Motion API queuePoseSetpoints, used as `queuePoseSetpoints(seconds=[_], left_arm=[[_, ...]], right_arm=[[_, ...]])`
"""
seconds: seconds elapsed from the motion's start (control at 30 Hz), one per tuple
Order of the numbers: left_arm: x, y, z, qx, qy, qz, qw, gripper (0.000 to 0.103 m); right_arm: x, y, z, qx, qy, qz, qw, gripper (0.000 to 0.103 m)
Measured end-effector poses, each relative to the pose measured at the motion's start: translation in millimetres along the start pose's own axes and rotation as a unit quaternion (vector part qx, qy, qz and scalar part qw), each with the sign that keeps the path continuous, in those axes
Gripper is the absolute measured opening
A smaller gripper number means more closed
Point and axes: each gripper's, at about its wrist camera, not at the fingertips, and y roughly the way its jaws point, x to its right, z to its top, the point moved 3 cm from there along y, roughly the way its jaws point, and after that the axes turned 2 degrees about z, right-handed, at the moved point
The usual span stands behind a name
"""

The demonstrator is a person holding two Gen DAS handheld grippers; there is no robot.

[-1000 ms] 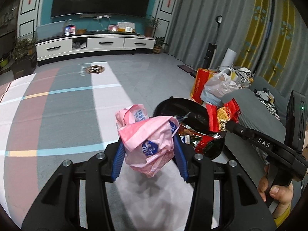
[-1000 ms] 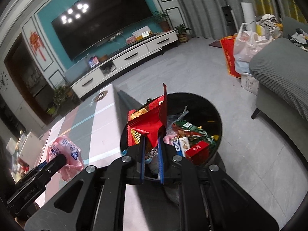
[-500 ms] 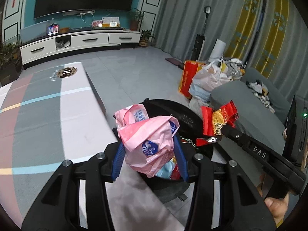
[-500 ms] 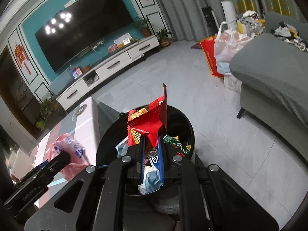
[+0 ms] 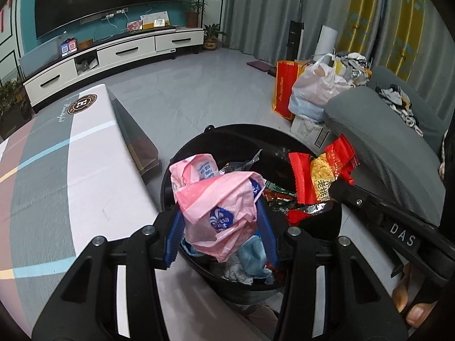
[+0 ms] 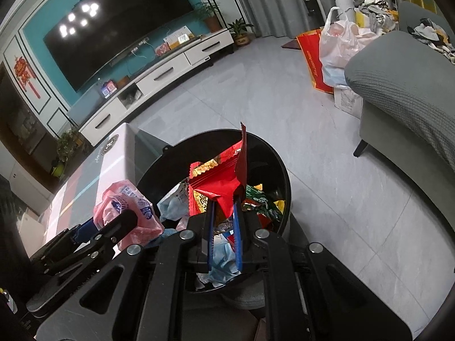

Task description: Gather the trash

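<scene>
Both wrappers now over bin [image 5: 284,142]: crumpled pink wrapper [image 5: 219,204], red wrapper [image 6: 224,187], jaws pinching each.

Your left wrist camera looks steeply down along its hand-held gripper [image 5: 219,221], close over the black bin [image 5: 199,147], desk [image 5: 71,170] at its left. Your right wrist camera tilts down likewise from the bin's [image 6: 273,153] other side. Both views share bin, desk [image 6: 113,164], television [image 6: 119,31] and sofa [image 6: 398,85].
</scene>
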Motion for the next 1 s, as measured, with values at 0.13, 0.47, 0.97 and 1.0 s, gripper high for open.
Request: queuePoseSetpoints(seconds=[0.13, 0.47, 0.97, 1.0], left_arm=[[1.8, 5.8, 0.2, -0.008, 0.006, 0.005, 0.9999, 0.049], [3.3, 19.5, -0.2, -0.037, 0.021, 0.018, 0.9989, 0.050], [-0.7, 9.1, 2.5, -0.036, 0.026, 0.019, 0.9988, 0.077], [-2.4, 3.0, 3.7, -0.031, 0.025, 0.024, 0.9989, 0.081]], right_arm=[[-3.6, 5.5, 0.2, -0.007, -0.010, -0.008, 1.000, 0.012], [-14.3, 19.0, -1.9, -0.024, -0.035, -0.040, 0.998, 0.013], [-14.0, 7.1, -3.0, -0.015, -0.024, -0.047, 0.998, 0.044], [-13.3, 2.0, -1.7, -0.009, -0.019, -0.045, 0.999, 0.051]])
